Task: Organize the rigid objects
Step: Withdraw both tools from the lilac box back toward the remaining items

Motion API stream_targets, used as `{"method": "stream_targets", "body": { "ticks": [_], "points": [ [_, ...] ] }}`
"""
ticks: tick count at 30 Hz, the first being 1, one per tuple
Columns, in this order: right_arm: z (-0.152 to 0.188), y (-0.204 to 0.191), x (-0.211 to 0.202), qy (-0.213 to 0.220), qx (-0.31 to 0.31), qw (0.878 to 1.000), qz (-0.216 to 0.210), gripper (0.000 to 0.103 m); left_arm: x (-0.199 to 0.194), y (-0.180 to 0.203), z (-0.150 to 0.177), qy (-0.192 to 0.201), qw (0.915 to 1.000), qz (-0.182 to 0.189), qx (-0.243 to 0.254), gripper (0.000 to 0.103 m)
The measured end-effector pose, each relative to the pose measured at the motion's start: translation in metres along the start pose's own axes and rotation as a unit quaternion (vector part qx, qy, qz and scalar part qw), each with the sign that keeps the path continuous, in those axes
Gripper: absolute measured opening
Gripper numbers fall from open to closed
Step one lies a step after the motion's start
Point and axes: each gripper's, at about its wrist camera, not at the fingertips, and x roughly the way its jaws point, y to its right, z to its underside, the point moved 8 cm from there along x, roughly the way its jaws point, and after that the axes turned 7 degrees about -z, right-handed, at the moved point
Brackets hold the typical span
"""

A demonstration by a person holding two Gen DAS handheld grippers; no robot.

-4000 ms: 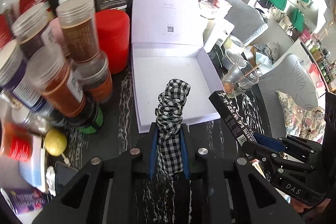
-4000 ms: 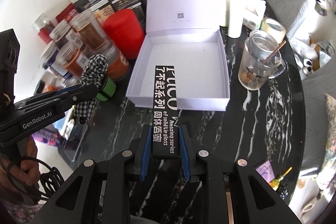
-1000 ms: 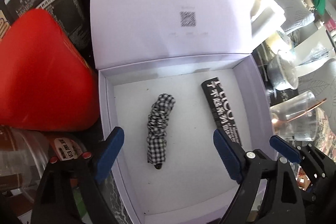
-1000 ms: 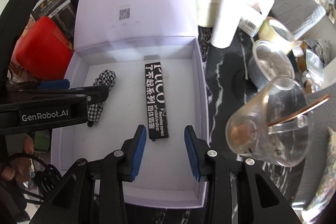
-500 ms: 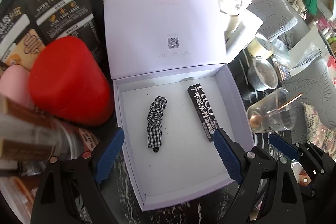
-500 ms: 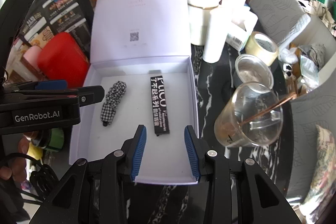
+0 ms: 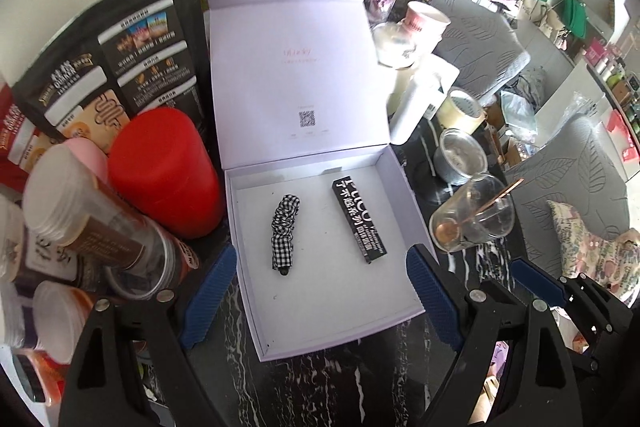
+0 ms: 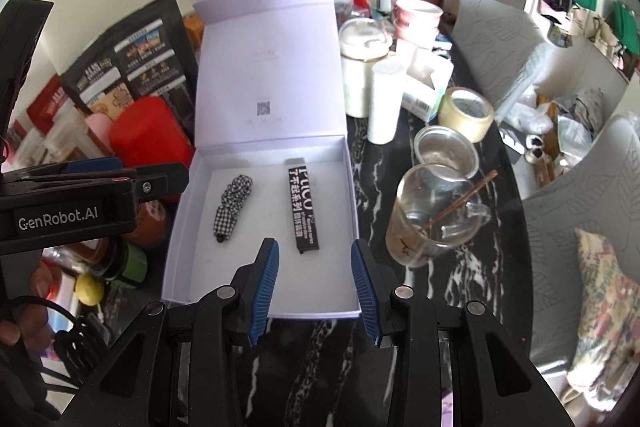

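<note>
The left gripper (image 7: 316, 291) and right gripper (image 8: 315, 283) both hang above the open lilac box (image 7: 256, 267), jaws released and empty. The checked scrunchie (image 7: 285, 231) and black printed carton (image 7: 359, 221) lie side by side inside it, apart, toward its hinged rear wall. The carton's small print is unreadable. Compared with a second ago, both grippers sit higher, revealing more of the black marbled surface (image 8: 404, 163).
</note>
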Motion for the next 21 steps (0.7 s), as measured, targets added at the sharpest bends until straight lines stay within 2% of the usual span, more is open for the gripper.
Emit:
{"method": "stream_targets", "body": {
  "ticks": [12, 21],
  "points": [
    [0.017, 0.006, -0.052, 0.044, 0.003, 0.999, -0.003, 0.037, -0.054, 0.019, 0.022, 0.038, 0.9993, 0.000, 0.007, 0.088],
    [0.038, 0.018, -0.089, 0.061, -0.002, 0.998, -0.005, 0.040, -0.080, 0.044, 0.052, 0.045, 0.9990, 0.003, 0.007, 0.088]
  ]
}}
